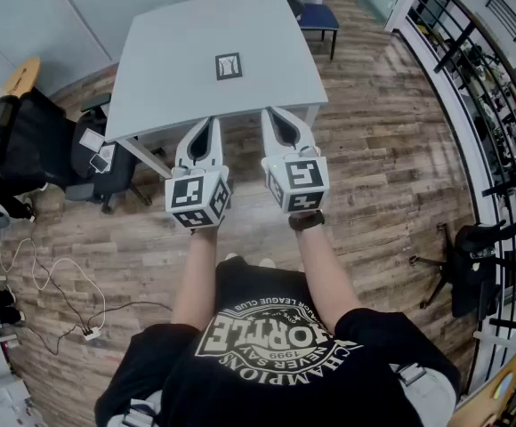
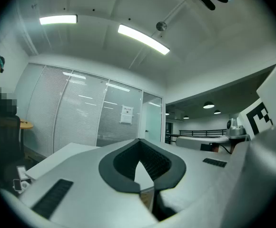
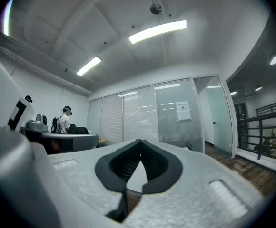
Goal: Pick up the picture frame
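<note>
While the person stood at the near edge of the grey table (image 1: pixel 178 43), both grippers were held out level, side by side, and neither was carrying anything. The left gripper (image 1: pixel 206 124) was closed, its jaws meeting at the tips with nothing between them, and its own view (image 2: pixel 139 146) confirmed that: the dark pads came together to a point. Same story on the right gripper (image 1: pixel 276 114), whose jaws were together and empty in the right gripper view (image 3: pixel 140 144) too. The marker cubes (image 1: pixel 197 198) sat at the back of each gripper, just ahead of the person's wrists.

And the picture frame (image 1: pixel 229 66)? It lay flat near the middle of the table, a small dark-edged square, apart from both grippers and untouched. In the head view the gripper tips showed against the table's near edge, the frame beyond them and roughly between their two lines.

Around the table, a blue chair (image 1: pixel 316 12) stood at the far corner, a black office chair (image 1: pixel 36 145) was off to the left, and a cable (image 1: pixel 53 292) trailed across the wooden floor (image 1: pixel 374 167). A dark railing (image 1: pixel 498 105) curved along the right. Both gripper views looked across to a glass partition with a paper notice (image 2: pixel 126 114) on it.
</note>
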Tool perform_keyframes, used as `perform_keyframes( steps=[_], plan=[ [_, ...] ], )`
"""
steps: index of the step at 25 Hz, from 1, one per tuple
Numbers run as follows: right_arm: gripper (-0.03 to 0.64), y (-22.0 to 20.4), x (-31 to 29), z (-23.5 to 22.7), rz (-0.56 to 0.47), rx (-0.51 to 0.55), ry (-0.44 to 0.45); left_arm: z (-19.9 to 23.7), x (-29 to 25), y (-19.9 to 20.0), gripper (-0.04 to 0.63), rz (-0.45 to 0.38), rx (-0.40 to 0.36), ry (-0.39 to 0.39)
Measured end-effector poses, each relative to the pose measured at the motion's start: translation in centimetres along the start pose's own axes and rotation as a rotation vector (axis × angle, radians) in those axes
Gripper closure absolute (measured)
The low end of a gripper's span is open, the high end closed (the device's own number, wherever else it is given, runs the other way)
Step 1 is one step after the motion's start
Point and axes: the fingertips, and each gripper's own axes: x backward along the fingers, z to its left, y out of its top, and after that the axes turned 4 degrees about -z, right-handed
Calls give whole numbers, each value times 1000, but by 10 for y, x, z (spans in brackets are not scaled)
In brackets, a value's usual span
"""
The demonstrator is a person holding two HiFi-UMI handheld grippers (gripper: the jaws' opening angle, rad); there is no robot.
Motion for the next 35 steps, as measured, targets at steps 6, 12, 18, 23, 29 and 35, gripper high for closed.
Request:
perform_keyframes(
  steps=[6, 12, 18, 23, 29, 35],
  plan=[
    [618, -15, -18, -4, 27, -47, 0, 11, -9, -13, 591, 18, 21, 13],
    [618, -40, -56, -11, 71, -79, -17, 42, -44, -26, 591, 28, 46, 8],
    [618, -51, -141, -25, 88, -58, 6, 85, -126, -32, 589, 24, 74, -27],
    [618, -41, -229, -30, 75, -62, 21, 132, -200, -18, 589, 13, 89, -63],
    [618, -55, -326, -36, 83, -69, -19, 213, -273, -19, 589, 3, 134, -51],
    [620, -73, -408, -37, 83, -59, -32, 274, -324, -39, 589, 33, 136, -64]
  ],
)
